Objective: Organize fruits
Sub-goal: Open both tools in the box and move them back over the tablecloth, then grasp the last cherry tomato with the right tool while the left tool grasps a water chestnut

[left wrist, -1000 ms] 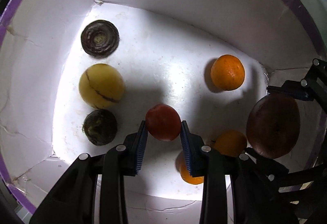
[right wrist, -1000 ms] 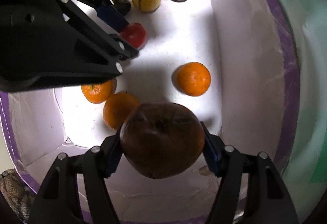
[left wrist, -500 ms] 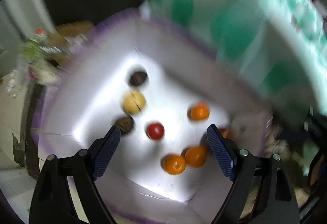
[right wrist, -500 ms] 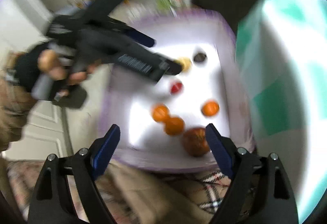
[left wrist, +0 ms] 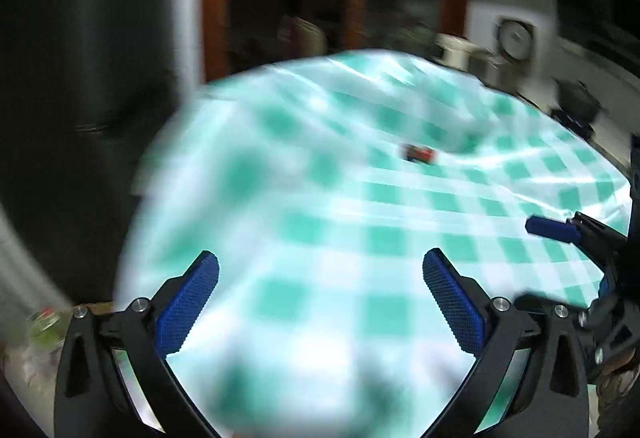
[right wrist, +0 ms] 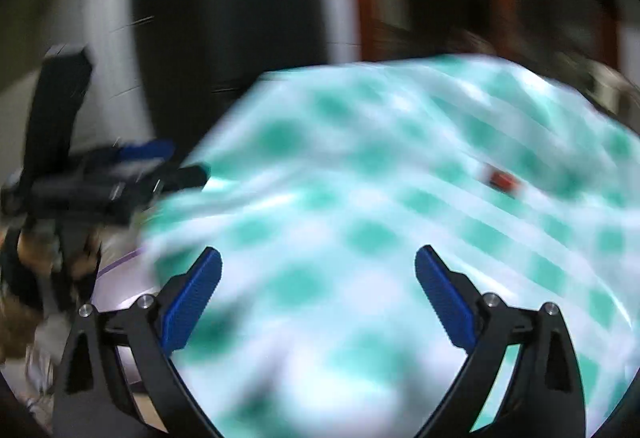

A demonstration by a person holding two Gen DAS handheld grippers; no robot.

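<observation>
Both tools (left wrist: 321, 270) (right wrist: 318, 266) just opened, fruit released, box gone, tablecloth (left wrist: 360, 206) ahead.

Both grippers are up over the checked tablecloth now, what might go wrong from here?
Three risks:
1. Both views are badly blurred, so aiming at the small red object on the green checked tablecloth may miss.
2. The cloth lies in rumpled folds; open fingers could snag it.
3. The left gripper and right gripper, jaws just opened wide and empty, are close together, each showing in the other's view, so they might collide.
</observation>
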